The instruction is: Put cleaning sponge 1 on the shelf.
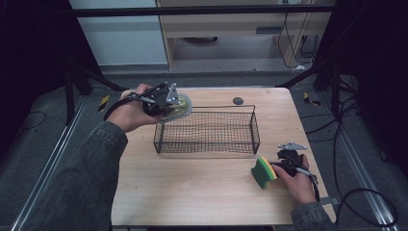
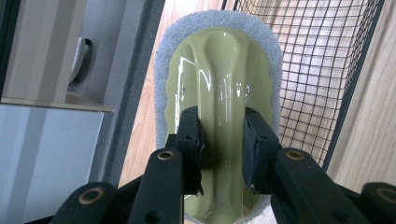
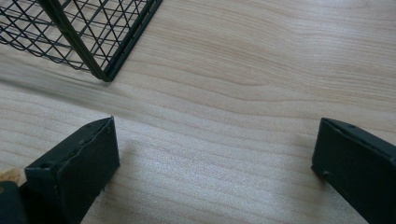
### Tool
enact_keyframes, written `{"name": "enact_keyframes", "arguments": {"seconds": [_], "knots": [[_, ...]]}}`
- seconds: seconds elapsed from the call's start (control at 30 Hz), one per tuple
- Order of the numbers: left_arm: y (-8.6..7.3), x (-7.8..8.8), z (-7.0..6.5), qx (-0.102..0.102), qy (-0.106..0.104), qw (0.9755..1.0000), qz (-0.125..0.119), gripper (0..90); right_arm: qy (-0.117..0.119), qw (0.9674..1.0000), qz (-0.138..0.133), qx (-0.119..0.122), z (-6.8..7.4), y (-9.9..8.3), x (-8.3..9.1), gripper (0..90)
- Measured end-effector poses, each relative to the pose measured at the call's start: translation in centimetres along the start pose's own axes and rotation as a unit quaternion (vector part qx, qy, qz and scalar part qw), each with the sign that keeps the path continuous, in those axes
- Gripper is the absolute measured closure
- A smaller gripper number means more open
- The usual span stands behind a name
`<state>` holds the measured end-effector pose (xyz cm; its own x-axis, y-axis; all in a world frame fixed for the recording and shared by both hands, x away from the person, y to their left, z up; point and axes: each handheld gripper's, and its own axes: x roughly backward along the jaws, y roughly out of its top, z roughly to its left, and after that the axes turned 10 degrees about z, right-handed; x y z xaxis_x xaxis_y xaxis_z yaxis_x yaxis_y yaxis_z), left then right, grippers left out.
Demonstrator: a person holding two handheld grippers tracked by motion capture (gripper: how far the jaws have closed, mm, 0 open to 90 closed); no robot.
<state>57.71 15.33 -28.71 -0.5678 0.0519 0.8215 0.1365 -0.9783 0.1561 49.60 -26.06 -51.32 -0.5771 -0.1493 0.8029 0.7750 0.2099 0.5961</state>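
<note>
High view: a light wooden table (image 1: 192, 192) carries a black wire-mesh basket (image 1: 207, 131) near its middle and a small dark round disc (image 1: 237, 100) by its far edge. The person's left hand (image 1: 130, 113) holds the left gripper (image 1: 166, 103) above the basket's far left corner, its jaws clamped on a scrubbing pad with a yellow-green moulded handle (image 1: 180, 108), which is lifted clear of the table and overlaps the basket's rim. The right hand (image 1: 298, 180) rests on the table near the right edge with the right gripper (image 1: 281, 166) pointing leftward; a green-and-yellow sponge (image 1: 263, 172) stands just in front of its jaws, and whether they touch it cannot be told here. Black cables lie on the floor around the table. Left gripper view: the two black jaws press from either side on the glossy raised ridge of the yellow-green handle (image 2: 224, 107), which is bordered by a grey fibrous pad (image 2: 163, 70); the basket's mesh (image 2: 317, 70) lies behind it to the right, with table wood beyond. Right gripper view: the two black jaws stand wide apart over bare wood grain (image 3: 224, 154) with nothing between them; a corner of the wire basket (image 3: 100, 70) appears at upper left, resting on the table and apart from the jaws.
</note>
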Motion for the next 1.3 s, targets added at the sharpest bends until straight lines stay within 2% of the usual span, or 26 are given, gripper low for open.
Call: {"name": "enact_keyframes", "arguments": {"seconds": [0.13,0.27,0.5,0.6,0.7,0.77,0.9,1.03,1.2,1.3], "knots": [[0.6,-0.3,0.1,-0.015,0.006,0.9998,0.011,70.9,0.000,1.0000,0.000,0.000,0.0,0.0,0.0,0.8],[0.9,-0.4,0.2,-0.011,0.007,0.9999,0.007,70.9,0.000,1.0000,0.000,0.000,0.0,0.0,0.0,0.8],[1.3,-0.3,-0.2,-0.022,0.020,0.9995,0.005,70.9,0.000,1.0000,0.001,0.000,0.0,0.0,0.0,0.8],[1.4,-0.2,-0.3,-0.020,0.018,0.9996,0.005,70.9,0.000,1.0000,0.001,0.000,0.0,0.0,0.0,0.8],[1.6,-0.3,-0.4,-0.030,0.021,0.9993,0.005,70.9,0.000,1.0000,0.001,0.000,0.0,0.0,0.0,0.8],[1.6,-0.4,-0.5,-0.027,0.017,0.9995,0.004,70.9,0.000,1.0000,0.001,0.000,0.0,0.0,0.0,0.8],[1.7,-0.9,-0.7,-0.034,0.021,0.9991,0.008,70.9,0.001,1.0000,0.001,0.000,0.0,0.0,0.0,0.7],[1.5,-1.8,-1.2,-0.031,0.016,0.9994,0.008,70.9,0.001,1.0000,0.001,0.000,0.0,0.0,0.0,0.8],[1.2,-3.2,-1.8,-0.038,0.015,0.9989,0.024,70.9,0.001,1.0000,0.001,0.000,0.0,0.0,0.0,0.8],[1.0,-3.9,-2.0,-0.037,0.012,0.9989,0.024,70.9,0.001,1.0000,0.001,0.000,0.0,0.0,0.0,0.8]]}}
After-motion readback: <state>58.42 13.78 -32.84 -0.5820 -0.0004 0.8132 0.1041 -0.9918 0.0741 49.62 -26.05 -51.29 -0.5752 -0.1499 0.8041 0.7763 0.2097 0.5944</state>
